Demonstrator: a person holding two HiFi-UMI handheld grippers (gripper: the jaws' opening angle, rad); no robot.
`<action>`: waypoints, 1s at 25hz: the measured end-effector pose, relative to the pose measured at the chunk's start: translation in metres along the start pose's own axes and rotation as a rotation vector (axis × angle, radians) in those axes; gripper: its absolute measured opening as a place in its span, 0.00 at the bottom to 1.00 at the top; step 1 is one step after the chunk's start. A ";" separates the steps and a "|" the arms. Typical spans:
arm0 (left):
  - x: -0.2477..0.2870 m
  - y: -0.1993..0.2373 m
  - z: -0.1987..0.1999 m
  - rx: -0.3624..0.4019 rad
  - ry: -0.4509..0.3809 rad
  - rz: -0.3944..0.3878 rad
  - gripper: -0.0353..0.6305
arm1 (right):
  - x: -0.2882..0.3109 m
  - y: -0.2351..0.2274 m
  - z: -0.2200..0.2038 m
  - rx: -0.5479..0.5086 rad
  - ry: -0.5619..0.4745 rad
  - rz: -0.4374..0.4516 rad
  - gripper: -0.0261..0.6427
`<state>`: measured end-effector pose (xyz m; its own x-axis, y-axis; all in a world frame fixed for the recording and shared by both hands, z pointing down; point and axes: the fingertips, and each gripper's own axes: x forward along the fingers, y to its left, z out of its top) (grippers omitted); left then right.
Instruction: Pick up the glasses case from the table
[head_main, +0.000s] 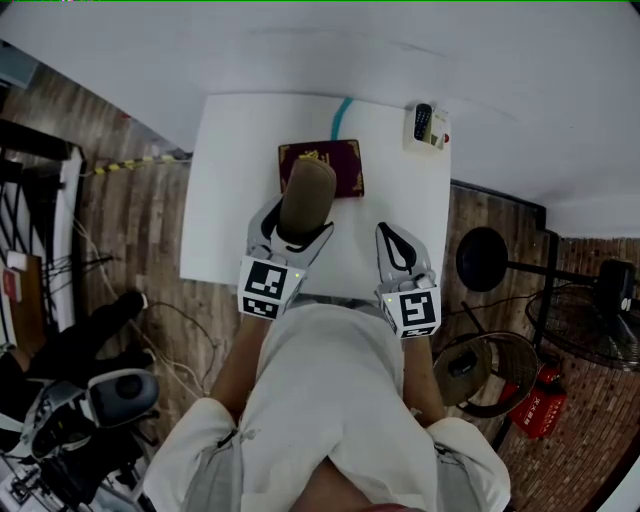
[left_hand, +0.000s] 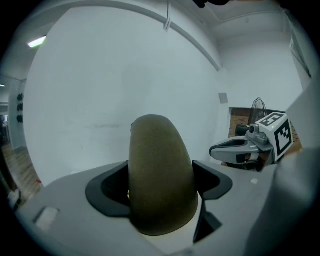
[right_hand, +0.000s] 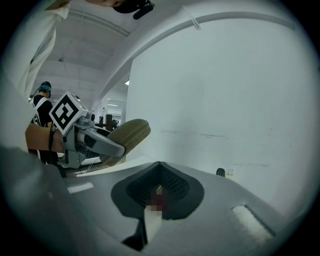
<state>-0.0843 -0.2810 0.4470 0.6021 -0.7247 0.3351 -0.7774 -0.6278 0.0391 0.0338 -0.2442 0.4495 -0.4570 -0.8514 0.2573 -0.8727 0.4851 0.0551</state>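
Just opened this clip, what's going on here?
A person works two handheld grippers over a white table. The left gripper has its jaws shut on the olive glasses case and holds it up off the table, near a dark red book. The right gripper is shut and empty, beside it. A remote sits at the table's far right corner.

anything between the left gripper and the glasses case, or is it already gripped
Nothing visible stands between them. The left gripper has its jaws shut on the glasses case, which sticks out from between them over the white table, near the dark red book.
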 end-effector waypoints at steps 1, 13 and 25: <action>-0.002 -0.001 0.006 0.004 -0.016 0.000 0.66 | -0.001 0.001 0.006 -0.007 -0.012 0.004 0.05; -0.012 -0.003 0.028 0.035 -0.081 0.007 0.66 | -0.006 0.003 0.026 -0.037 -0.059 0.019 0.05; -0.016 -0.005 0.029 0.034 -0.092 0.010 0.66 | -0.008 0.004 0.032 -0.041 -0.079 0.022 0.05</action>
<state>-0.0850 -0.2748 0.4143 0.6100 -0.7527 0.2476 -0.7776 -0.6288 0.0040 0.0285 -0.2419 0.4166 -0.4894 -0.8529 0.1820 -0.8554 0.5100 0.0899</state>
